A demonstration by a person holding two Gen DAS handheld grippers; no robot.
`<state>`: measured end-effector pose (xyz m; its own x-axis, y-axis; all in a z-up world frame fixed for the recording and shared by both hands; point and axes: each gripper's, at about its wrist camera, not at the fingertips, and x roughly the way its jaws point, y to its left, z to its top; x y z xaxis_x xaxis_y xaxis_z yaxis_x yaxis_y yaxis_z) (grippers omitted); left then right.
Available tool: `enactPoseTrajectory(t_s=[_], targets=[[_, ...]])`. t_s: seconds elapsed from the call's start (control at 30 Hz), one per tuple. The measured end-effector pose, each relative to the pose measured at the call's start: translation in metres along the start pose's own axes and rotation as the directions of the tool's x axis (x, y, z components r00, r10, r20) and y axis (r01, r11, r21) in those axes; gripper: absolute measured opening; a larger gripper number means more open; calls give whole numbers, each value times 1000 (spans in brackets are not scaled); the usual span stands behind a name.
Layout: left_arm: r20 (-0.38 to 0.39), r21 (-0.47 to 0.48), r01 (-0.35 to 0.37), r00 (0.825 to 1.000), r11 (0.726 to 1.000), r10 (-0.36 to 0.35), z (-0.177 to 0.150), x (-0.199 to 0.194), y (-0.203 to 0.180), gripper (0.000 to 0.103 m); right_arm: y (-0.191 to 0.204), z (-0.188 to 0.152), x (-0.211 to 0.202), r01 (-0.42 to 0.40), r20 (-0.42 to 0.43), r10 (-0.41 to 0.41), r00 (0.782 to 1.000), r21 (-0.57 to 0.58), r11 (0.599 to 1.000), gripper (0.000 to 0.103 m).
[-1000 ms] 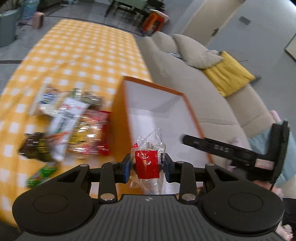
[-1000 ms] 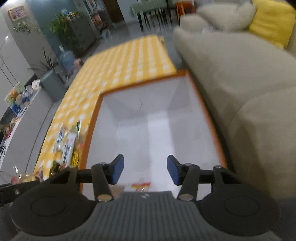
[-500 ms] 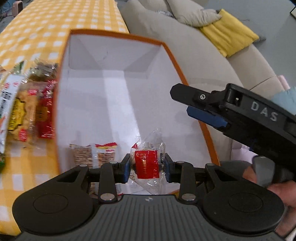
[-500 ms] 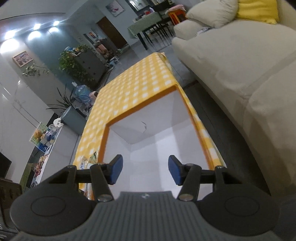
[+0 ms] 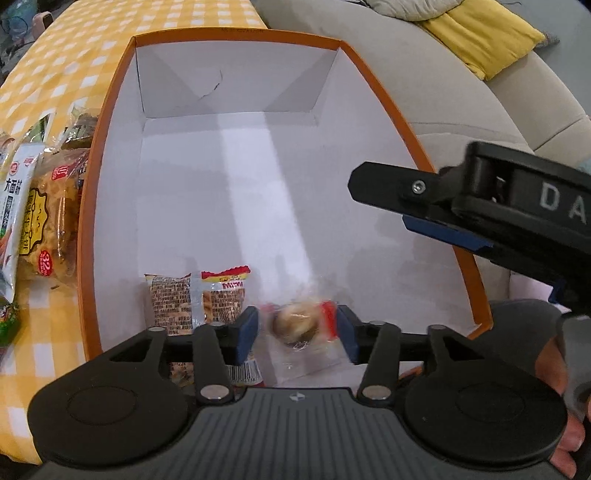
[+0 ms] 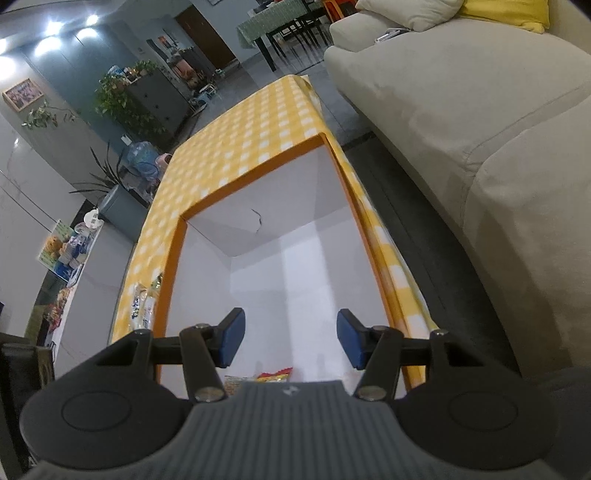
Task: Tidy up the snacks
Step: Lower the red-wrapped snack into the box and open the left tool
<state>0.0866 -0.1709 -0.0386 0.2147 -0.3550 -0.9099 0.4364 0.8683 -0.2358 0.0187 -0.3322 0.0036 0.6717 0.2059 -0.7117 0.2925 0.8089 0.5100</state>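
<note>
two grippers hang over an orange box [image 5: 93, 206] with a white inside, which stands on a table with a yellow checked cloth [image 5: 55, 66] next to a beige sofa [image 5: 436, 85]. the left gripper [image 5: 297, 334] points steeply down into the near end of the box, and its jaws are opening; a small clear snack packet [image 5: 300, 325] with a round brown piece and red ends is between the blue pads [image 5: 246, 332], blurred, and the pads do not press on it. just to the left of it, a biscuit packet [image 5: 197, 302] with a red and yellow top lies flat on the box floor. the right gripper [image 6: 289, 341] is seen in the left wrist view as a black arm above the right rim of the box; its jaws are spread and nothing is between them. more snack bags [image 5: 44, 206] lie in a pile on the cloth, just beside the left wall of the box. a yellow cushion [image 5: 480, 33] rests on the sofa.
</note>
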Motion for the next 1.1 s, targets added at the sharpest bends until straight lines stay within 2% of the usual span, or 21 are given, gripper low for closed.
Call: enactPoseTrajectory(t_s=[0.1,0.27,0.4,0.5,0.57,0.7,0.93,1.1], targets=[[2,0,-9,1000,1000,9,-2,-9,2,63,-2,0,0,-2,-2,2,1000,5,1000,55],[-7,-44,34,999,998,-34,-4,-32,10,67,-4,0,1,-8,2,8,1000,15,1000,55],[30,-63,42,999,997,-40,-4,-57,21,69,-2,-1,4,-6,7,6,1000,9,1000,55],[63,-89,92,994,992,-86,-4,-77,33,70,2,-3,3,-2,15,3,1000,-10,1000,55],[90,-98,98,992,990,-89,-3,-89,40,71,5,-4,3,1,20,0,1000,-24,1000,55],[143,-59,31,989,998,-23,-4,-116,45,73,12,-9,5,22,14,-22,1000,-46,999,55],[224,-46,-82,970,996,90,-8,-149,61,74,30,-15,5,42,13,-41,999,-98,994,55],[243,-100,-87,964,991,109,-10,-169,91,74,52,-21,4,29,21,-27,999,-148,989,59]])
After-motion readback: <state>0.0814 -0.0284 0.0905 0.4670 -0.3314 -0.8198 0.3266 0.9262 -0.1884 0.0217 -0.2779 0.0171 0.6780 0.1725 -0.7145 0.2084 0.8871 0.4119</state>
